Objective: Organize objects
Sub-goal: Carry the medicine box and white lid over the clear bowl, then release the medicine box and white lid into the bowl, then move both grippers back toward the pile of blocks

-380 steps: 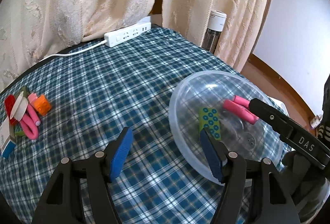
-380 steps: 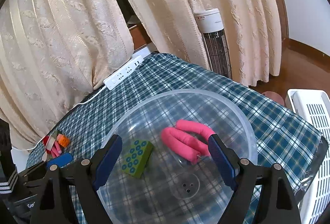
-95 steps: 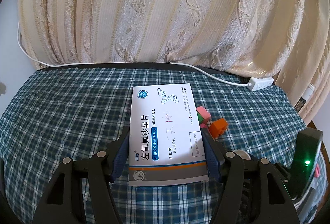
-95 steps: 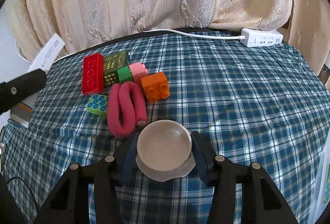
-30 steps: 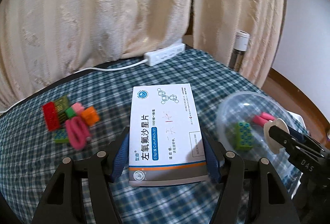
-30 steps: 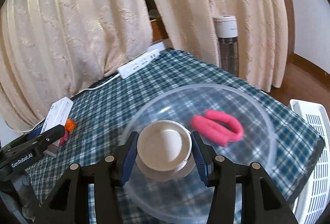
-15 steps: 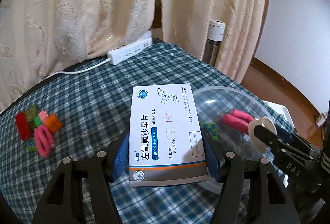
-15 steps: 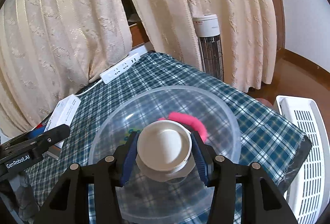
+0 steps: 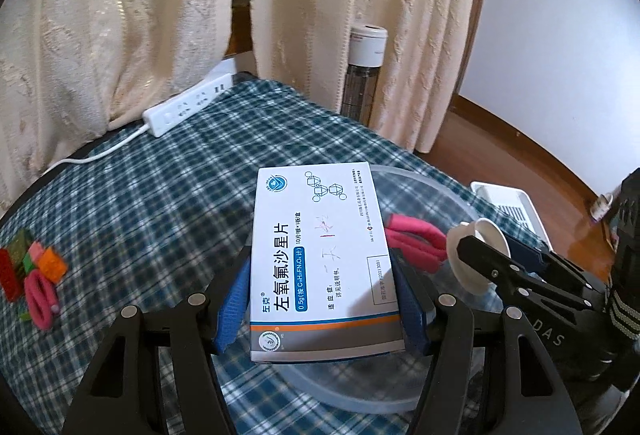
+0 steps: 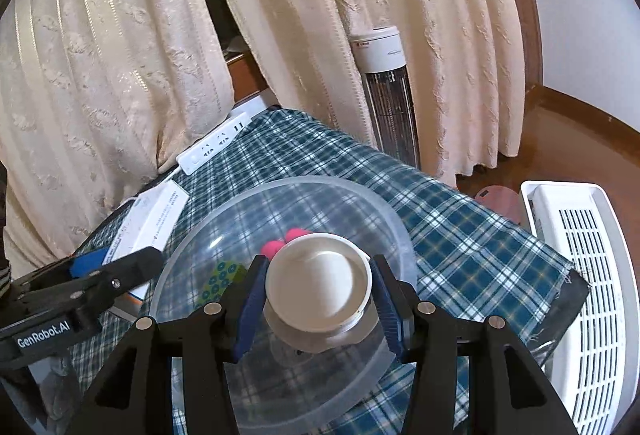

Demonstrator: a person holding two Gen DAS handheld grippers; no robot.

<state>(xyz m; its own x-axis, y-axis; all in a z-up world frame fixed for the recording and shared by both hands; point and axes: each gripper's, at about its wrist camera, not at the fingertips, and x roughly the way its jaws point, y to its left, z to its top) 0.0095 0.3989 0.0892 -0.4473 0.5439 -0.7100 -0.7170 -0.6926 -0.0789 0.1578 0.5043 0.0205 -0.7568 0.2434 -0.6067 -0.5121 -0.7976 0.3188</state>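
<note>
My left gripper (image 9: 320, 299) is shut on a white medicine box (image 9: 320, 259) with blue print, held over the near-left rim of the clear plastic bowl (image 9: 460, 203). My right gripper (image 10: 318, 301) is shut on a small white cup (image 10: 318, 283), held above the bowl (image 10: 392, 227). A pink foam loop (image 9: 416, 235) and a green studded brick (image 10: 222, 281) lie inside the bowl. In the right wrist view the box (image 10: 154, 219) shows at the left, beside the bowl.
Red, green, pink and orange bricks (image 9: 32, 263) and a second pink loop (image 9: 38, 299) lie at the table's left. A white power strip (image 9: 188, 111) lies at the back by the curtains. A tower heater (image 10: 388, 91) and a white basket (image 10: 588, 291) stand off the table's right edge.
Both grippers have moved right toward the bowl. The box now hangs over the bowl's rim and the cup sits above its middle. The brick pile has slid to the far left.
</note>
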